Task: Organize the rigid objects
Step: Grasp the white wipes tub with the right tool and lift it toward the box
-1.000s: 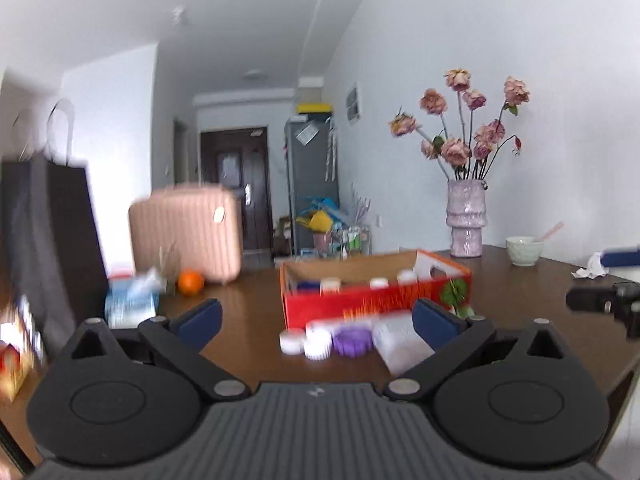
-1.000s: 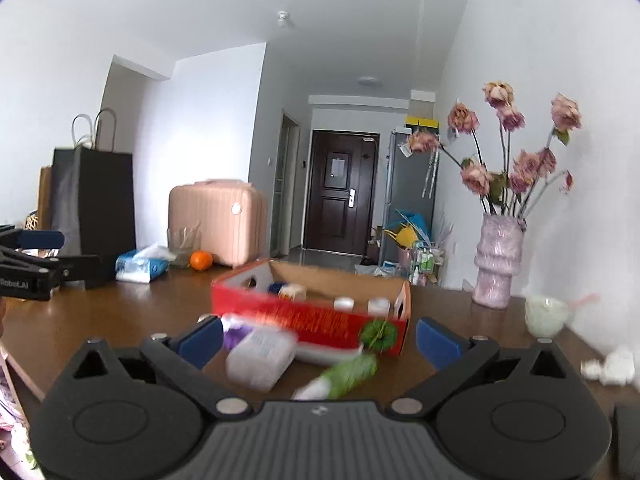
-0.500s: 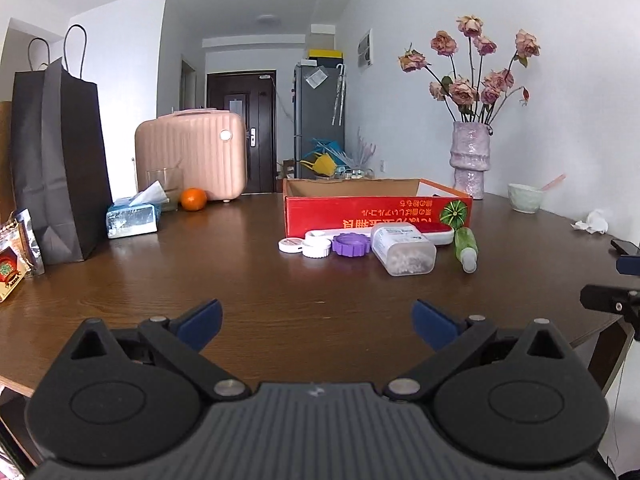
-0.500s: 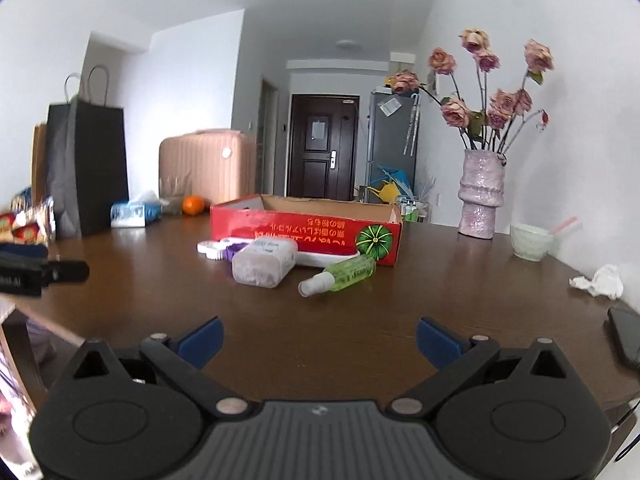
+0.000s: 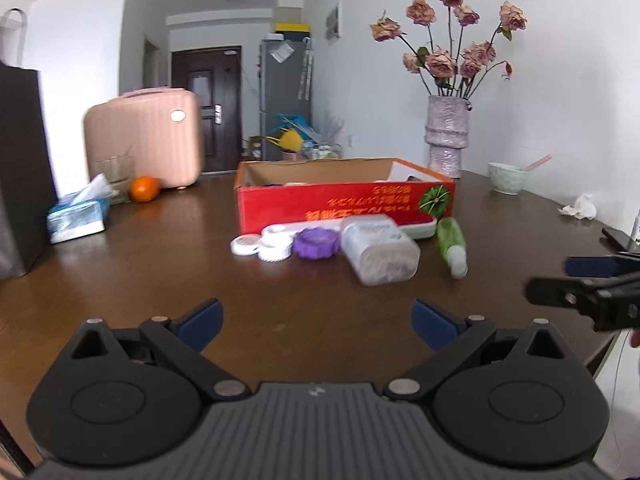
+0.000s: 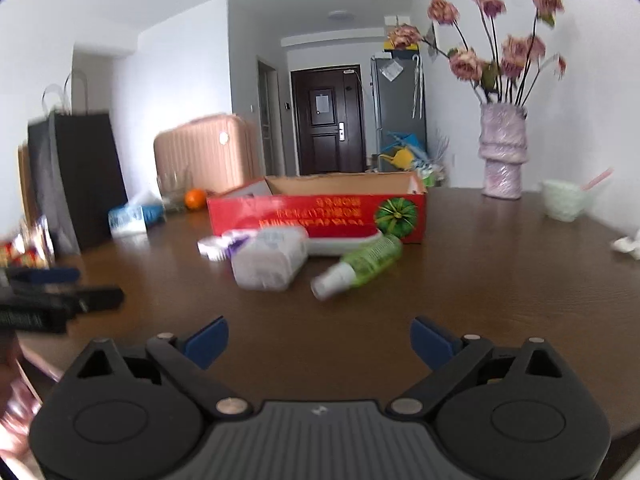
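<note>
A red cardboard box (image 5: 344, 200) stands open-topped in the middle of the brown table (image 5: 160, 280). In front of it lie two white lids (image 5: 256, 246), a purple lid (image 5: 315, 243), a clear plastic container (image 5: 380, 248), a flat white case (image 5: 418, 230) and a green spray bottle (image 5: 452, 244). My left gripper (image 5: 316, 320) is open and holds nothing, a short way before these items. My right gripper (image 6: 319, 340) is also short of the container (image 6: 272, 262) and the bottle (image 6: 360, 262). Its jaws are closing with nothing between them.
A vase of dried roses (image 5: 446, 136), a pale bowl (image 5: 506, 178), a crumpled tissue (image 5: 580, 208) and a phone (image 5: 618, 236) are at the right. A tissue box (image 5: 78, 220), an orange (image 5: 145, 189), a black bag (image 5: 20, 168) and a pink suitcase (image 5: 144, 140) are at the left.
Both grippers have tipped down and come closer to the items in front of the box, which look larger. The right gripper's fingers stand a little narrower than before.
</note>
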The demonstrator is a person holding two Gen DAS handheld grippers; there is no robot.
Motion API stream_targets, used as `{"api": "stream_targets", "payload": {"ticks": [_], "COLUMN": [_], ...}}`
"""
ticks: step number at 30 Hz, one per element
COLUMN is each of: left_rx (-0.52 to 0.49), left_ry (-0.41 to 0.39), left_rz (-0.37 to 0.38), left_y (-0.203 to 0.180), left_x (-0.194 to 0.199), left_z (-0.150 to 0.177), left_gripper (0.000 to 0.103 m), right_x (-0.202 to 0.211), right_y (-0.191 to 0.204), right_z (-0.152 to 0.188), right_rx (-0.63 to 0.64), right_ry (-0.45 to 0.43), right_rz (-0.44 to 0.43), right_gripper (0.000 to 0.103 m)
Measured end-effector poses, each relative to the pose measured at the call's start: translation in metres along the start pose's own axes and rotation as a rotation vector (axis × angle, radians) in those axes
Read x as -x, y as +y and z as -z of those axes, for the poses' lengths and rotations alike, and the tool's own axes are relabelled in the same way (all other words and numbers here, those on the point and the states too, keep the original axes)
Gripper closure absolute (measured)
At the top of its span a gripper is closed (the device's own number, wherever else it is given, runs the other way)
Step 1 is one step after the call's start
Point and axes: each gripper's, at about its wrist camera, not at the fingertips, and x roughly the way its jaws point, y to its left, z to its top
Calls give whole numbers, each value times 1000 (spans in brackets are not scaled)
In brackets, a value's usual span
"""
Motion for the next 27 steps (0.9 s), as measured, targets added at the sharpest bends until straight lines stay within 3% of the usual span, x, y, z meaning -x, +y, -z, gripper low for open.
{"api": "stream_targets", "payload": {"ticks": [3, 5, 8, 9, 10, 12, 17, 20, 24, 27], "left_rx": [16, 39, 89, 111, 139, 184, 245, 267, 380, 418], "left_ry": [7, 34, 110, 131, 150, 172, 219, 227, 234, 235], "left_rz": [59, 72, 58, 68, 93, 139, 145, 116, 20, -15], "left_y": [-2, -4, -5, -3, -1, 4, 19, 36, 77, 91], "left_x": [-24, -45, -82, -93, -103, -114, -125, -121, -111, -101], "left_z": [-15, -24, -34, -36, -37, -38, -36, -34, -26, -24], "left_gripper": [12, 12, 26, 35, 43, 47, 49, 49, 49, 34], "right_x": [-27, -50, -89, -104, -120, -149, -212, -227, -205, -173], "right_y": [-4, -5, -11, -13, -15, -15, -17, -23, -27, -14], "right_z": [-28, -46, -73, -80, -86, -96, -110, -107, -98, -79], "right_rx": [-26, -16, -37, -54, -63, -66, -47, -113, -168, -214], "right_ry": [20, 34, 74, 100, 124, 157, 229, 279, 334, 363], "right_rz": [-39, -57, -125, -160, -196, -227, -227, -315, -362, -410], "right_gripper": [6, 8, 33, 40, 43, 51, 60, 65, 76, 73]}}
